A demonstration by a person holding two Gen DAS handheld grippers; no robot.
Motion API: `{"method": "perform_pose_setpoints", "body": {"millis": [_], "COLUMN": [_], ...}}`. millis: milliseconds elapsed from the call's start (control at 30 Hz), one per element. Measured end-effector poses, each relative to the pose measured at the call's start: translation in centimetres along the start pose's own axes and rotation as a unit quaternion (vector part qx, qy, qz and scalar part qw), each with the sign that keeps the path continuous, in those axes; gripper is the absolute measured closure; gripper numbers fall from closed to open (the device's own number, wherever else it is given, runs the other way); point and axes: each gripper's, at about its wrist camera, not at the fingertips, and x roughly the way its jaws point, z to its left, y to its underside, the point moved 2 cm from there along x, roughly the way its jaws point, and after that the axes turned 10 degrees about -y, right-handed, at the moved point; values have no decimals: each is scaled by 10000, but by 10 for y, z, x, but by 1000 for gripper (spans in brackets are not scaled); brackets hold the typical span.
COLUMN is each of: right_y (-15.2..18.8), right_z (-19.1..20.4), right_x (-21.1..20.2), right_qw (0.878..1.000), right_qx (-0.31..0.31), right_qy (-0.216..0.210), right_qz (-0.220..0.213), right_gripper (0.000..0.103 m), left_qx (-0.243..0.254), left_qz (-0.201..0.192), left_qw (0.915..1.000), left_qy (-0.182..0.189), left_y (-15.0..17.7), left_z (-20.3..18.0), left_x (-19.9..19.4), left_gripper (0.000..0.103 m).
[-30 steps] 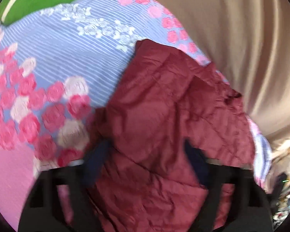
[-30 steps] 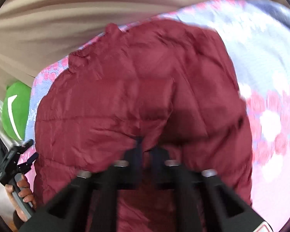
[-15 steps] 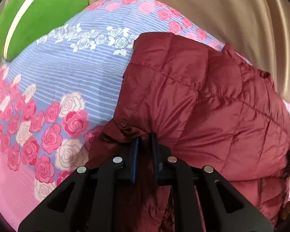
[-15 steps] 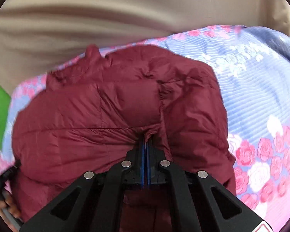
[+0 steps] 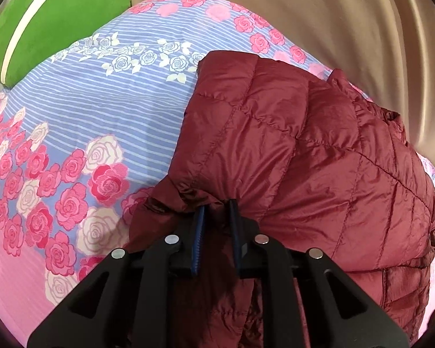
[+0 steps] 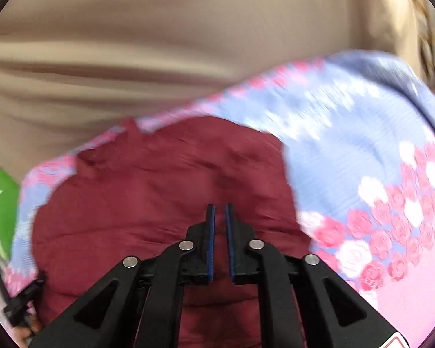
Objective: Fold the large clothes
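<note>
Left claw (image 5: 216, 210) pinching the maroon puffer jacket (image 5: 304, 150) edge, pinning the fold on the bed (image 5: 101, 110); right claw (image 6: 219, 207) just cracked open, empty, letting go.

Both tools are built alike. The left gripper (image 5: 216, 207) has a matte black plastic frame of angular struts that fan out toward the camera, with triangular cut-outs near the bottom and four round silver pins at the pivots. Its two slim fingers (image 5: 199, 232) carry blue ribbed pads on their inner faces. The right gripper (image 6: 219, 206) shows the same black struts, silver pins and blue-lined fingers (image 6: 210, 240), plus a white label with red print at its lower right corner.
</note>
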Motion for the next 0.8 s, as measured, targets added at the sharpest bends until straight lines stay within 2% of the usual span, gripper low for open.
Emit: {"method": "perform_pose_setpoints", "body": {"millis": [100,200,300,400,467,500,567,633,733,800], "right_y": [2,26,53,70,76,78,73,55,26,7], "right_z": [73,149,202,228,227,215,193,150,84,39], "right_x": [13,46,84,116,123,120,123,119,105,92], "right_qw": [9940,9751,9587,9514,9506,9508,9535,9638,9790,9887], "right_qx": [-781,-1562,-2101,-2254,-2404,-2432,-2385,-2142,-1440,-1047], "right_qy": [-700,-1346,-1510,-1526,-1353,-1314,-1258,-1028,-966,-672], "right_qz": [296,809,1183,1442,1421,1402,1348,1214,1068,841], "right_gripper": [91,91,91,91,94,99,101,103,103,103], "left_qx": [-11,-53,-109,-134,-171,-190,-209,-178,-105,-79], "left_qz": [1,7,15,17,21,24,27,22,14,12], "left_qw": [10000,9999,9998,9997,9996,9995,9993,9994,9995,9995], "left_qy": [37,102,174,199,243,266,293,294,297,292], "left_y": [0,0,0,1,1,1,1,1,0,0], "left_z": [0,1,4,5,6,7,8,6,3,2], "left_x": [0,0,1,1,2,2,2,2,2,2], "left_gripper": [85,84,84,84,84,84,83,81,74,73]}}
